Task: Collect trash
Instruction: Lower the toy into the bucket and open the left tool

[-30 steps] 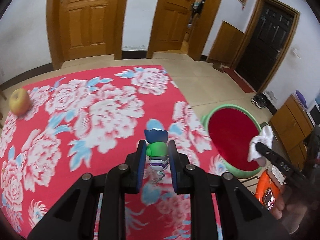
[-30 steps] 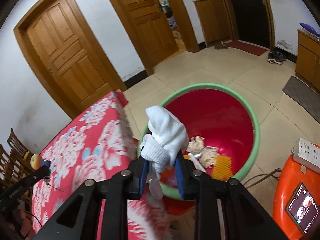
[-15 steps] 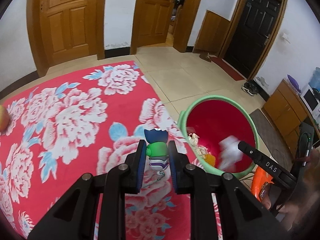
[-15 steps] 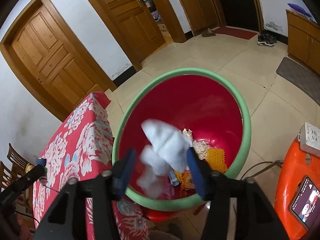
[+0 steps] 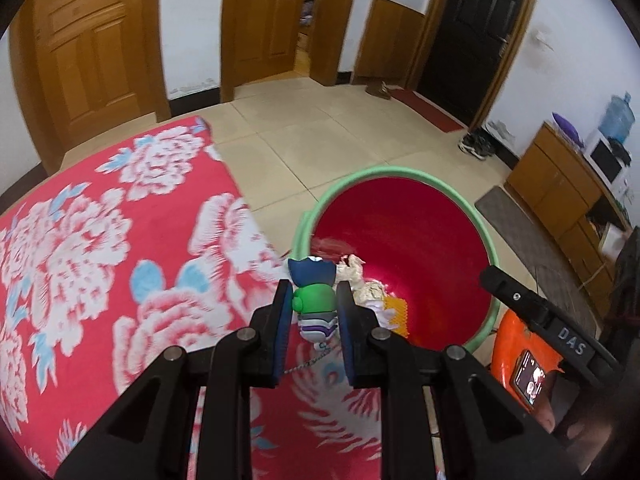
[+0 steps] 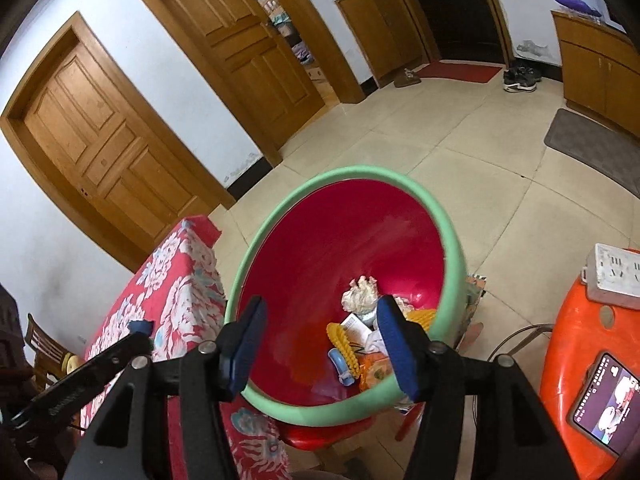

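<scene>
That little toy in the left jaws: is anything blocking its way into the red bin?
Nothing visible does. The toy hangs over the table's edge beside the bin, whose mouth is uncovered. The right gripper, jaws open, hovers above the bin's near rim.

I see a phone (image 6: 604,402) on the orange stool (image 6: 568,344) beside a power strip (image 6: 616,276), and shoes (image 6: 520,78) by the dark door (image 5: 476,36).
</scene>
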A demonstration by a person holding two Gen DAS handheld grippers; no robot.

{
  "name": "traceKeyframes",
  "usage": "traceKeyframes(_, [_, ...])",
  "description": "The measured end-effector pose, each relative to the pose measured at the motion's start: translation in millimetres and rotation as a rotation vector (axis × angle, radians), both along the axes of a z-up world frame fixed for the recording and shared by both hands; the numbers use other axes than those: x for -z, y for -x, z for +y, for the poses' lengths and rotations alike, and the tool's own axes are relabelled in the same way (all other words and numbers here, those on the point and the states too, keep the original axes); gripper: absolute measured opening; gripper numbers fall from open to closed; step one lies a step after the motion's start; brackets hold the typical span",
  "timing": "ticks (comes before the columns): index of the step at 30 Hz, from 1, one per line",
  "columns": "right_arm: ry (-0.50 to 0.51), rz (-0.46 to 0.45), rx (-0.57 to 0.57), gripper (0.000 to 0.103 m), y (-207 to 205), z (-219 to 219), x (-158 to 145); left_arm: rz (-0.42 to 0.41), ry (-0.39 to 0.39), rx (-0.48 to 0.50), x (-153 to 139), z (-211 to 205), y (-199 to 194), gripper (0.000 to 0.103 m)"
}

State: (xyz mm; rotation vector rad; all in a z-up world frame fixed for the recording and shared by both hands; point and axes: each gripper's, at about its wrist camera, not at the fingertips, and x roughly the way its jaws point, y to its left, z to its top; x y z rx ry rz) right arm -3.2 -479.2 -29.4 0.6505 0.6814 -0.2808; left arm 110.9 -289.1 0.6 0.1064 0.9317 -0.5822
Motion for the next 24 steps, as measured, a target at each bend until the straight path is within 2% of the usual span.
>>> traceKeyframes(8, [-0.021,0.004,0.037,0.060,11.8,-13.0,6.8,-0.019,-0.021,0.064,10.4,-36.8,-7.6,0.021])
traceKeyframes(10, [-0.021,0.006,0.037,0.060,12.7,-13.8,7.1,-0.023,-0.028,0.079,10.4,-42.2,-9.6,0.027])
traceKeyframes(12, [-0.019,0.010,0.037,0.060,14.0,-14.5,7.5,-0.027,-0.031,0.067,8.6,-42.7,-8.8,0.045])
traceKeyframes(16, [-0.015,0.012,0.027,0.060,14.6,-12.9,6.1,-0.044,-0.025,0.051,3.8,-35.8,-7.7,0.048])
traceKeyframes(21, [-0.001,0.006,0.007,0.064,15.6,-3.3,-0.4,-0.055,-0.018,-0.003,-4.3,-17.7,-4.9,0.063])
traceKeyframes(24, [0.010,-0.002,-0.010,0.066,16.2,4.7,-6.4,-0.077,-0.025,-0.032,-11.8,-4.7,-0.5,0.065])
